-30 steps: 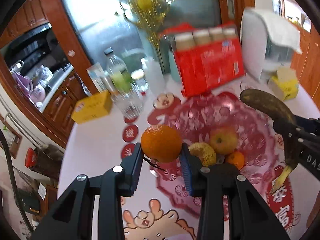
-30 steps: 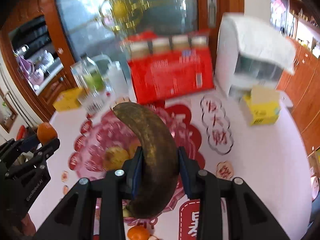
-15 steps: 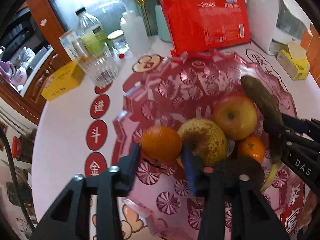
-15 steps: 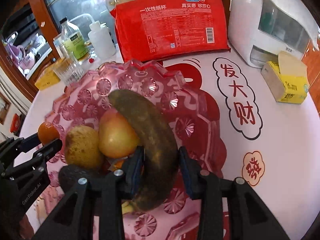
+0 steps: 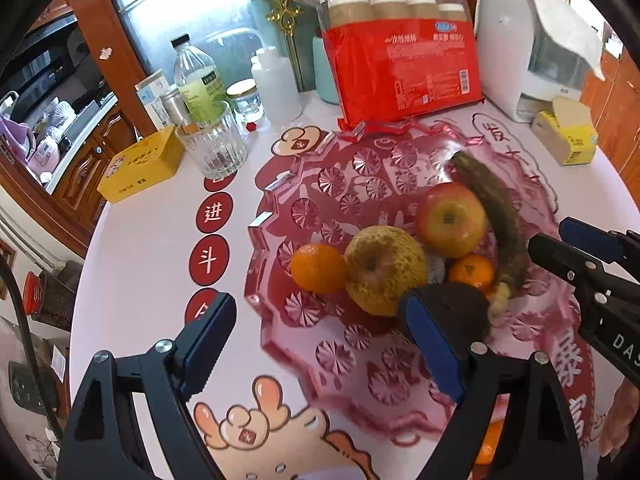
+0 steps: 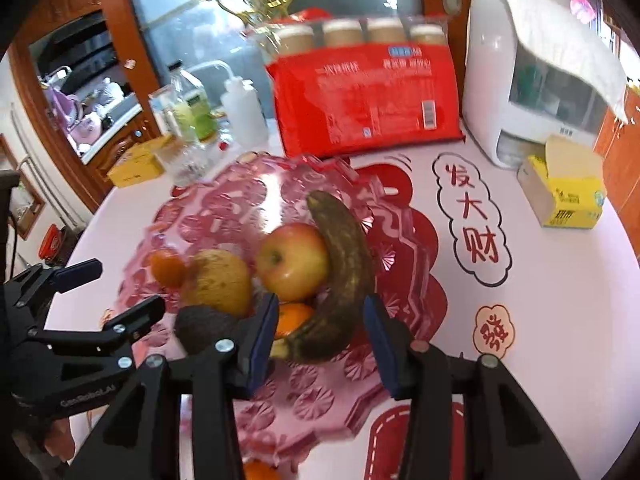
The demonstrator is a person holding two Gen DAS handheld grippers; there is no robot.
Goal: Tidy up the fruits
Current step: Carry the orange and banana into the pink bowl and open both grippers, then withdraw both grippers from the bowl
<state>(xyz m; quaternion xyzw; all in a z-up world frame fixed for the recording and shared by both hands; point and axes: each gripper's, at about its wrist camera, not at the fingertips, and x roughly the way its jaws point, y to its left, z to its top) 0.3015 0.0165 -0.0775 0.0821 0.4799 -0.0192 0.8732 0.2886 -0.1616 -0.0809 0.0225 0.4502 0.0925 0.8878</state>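
Both grippers hang spread wide over the pink fruit plate (image 5: 280, 184), holding nothing. The left gripper (image 5: 320, 340) sits at the plate's near-left rim, where the orange (image 5: 318, 268) rests inside, touching the yellow pear (image 5: 384, 268). The right gripper (image 6: 320, 328) straddles the brown banana (image 6: 344, 272), which lies in the plate against the red apple (image 6: 292, 266).

I see the pink glass fruit tray (image 5: 304, 184) holding a mandarin (image 5: 318, 268) at 9 o'clock touching a speckled yellow pear (image 5: 384, 270), a red-yellow apple (image 5: 450, 220), a browned banana (image 5: 494, 216) at 3 o'clock, a second mandarin (image 5: 470, 274), and a dark avocado (image 5: 460, 308) at 6.
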